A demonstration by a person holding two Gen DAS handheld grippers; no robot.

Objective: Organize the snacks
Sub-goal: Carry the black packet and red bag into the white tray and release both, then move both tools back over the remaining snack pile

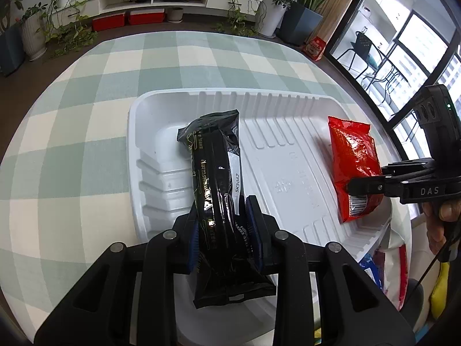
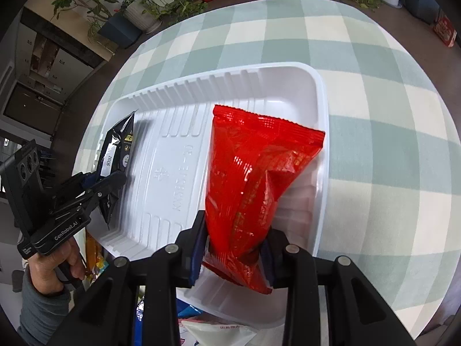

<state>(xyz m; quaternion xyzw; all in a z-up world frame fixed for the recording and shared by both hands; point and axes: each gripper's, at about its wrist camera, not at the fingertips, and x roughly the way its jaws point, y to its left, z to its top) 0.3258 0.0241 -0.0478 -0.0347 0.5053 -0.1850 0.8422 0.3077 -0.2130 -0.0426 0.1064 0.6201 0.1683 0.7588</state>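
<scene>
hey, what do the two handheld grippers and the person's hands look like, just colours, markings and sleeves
Both are matte black plastic with silver rivets and blue ribbed fingers. The right gripper reads "DAS" in white, with a small green light. The left gripper reads "GenRobot.AI". The left hand is bare, with a grey ribbed sleeve.

A glossy black packet (image 1: 214, 178) with gold lettering and a white label lies in a plain white ribbed tray (image 1: 288, 106), beside a shiny bright red packet (image 2: 253, 178) bearing a white barcode patch. The cloth (image 1: 86, 92) on the counter is checked in pale green and cream. Both grippers, left (image 1: 224, 230) and right (image 2: 233, 248), are black with dark blue pads (image 1: 255, 230). Far off stand red boxes (image 1: 126, 20) and green plants (image 1: 69, 28) in white pots.
</scene>
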